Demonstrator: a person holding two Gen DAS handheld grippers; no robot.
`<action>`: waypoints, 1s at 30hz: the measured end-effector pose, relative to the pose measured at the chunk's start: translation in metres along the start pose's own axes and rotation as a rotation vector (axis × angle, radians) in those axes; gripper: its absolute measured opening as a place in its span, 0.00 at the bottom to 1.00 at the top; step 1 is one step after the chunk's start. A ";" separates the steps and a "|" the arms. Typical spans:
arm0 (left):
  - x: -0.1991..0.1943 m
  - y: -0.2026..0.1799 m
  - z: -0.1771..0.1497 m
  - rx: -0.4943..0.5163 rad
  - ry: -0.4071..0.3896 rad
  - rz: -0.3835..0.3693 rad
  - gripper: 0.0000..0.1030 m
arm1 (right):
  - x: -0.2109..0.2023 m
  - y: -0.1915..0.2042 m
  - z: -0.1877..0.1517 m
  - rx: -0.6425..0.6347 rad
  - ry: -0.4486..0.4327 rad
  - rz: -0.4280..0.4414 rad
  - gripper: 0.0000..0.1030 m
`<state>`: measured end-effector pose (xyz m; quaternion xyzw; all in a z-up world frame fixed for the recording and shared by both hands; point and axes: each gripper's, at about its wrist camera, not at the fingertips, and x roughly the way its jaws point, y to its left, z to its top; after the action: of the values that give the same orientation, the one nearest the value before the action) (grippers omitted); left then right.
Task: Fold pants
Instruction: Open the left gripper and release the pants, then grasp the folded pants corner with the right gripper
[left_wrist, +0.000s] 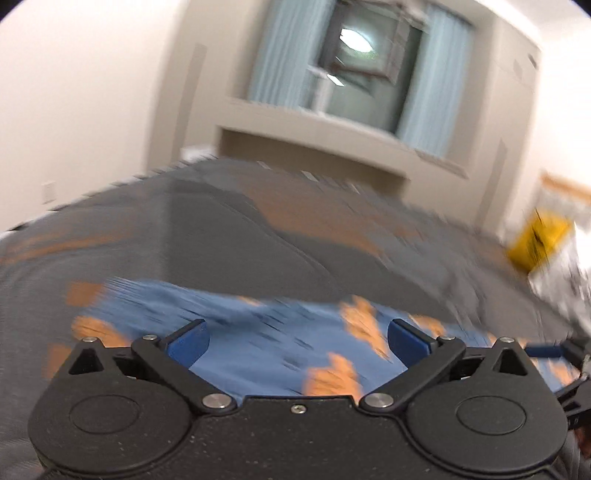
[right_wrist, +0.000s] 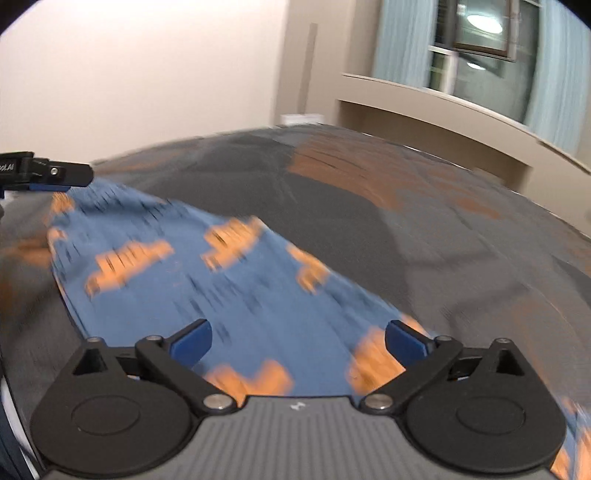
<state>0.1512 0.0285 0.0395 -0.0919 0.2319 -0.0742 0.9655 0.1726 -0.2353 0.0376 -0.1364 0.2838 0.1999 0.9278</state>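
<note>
Blue pants (right_wrist: 207, 295) with orange shapes; grey-orange bedcover (right_wrist: 424, 221).

Right wrist view: pants (right_wrist: 221, 295) lie on the bed (right_wrist: 461, 258), lower centre to left of frame; left gripper (right_wrist: 55, 177) at left edge, over the pants' far end; window (right_wrist: 480, 55) upper right, behind the bed.

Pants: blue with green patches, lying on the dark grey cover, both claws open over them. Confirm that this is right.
Not quite: the patches on the pants are orange, not green, as the right wrist view shows. The rest stands: dark grey cover, left claw and right claw open.
</note>
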 end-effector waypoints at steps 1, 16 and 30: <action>0.007 -0.015 -0.004 0.023 0.032 -0.021 0.99 | -0.004 -0.004 -0.008 0.013 0.010 -0.026 1.00; 0.052 -0.113 -0.034 0.204 0.203 -0.034 0.99 | -0.115 -0.132 -0.140 0.370 -0.109 -0.408 1.00; 0.163 -0.301 -0.013 0.243 0.343 -0.490 0.99 | -0.142 -0.195 -0.191 0.784 -0.216 -0.034 0.99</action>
<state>0.2585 -0.2966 0.0215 -0.0153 0.3517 -0.3460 0.8697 0.0626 -0.5191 -0.0055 0.2450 0.2371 0.0742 0.9372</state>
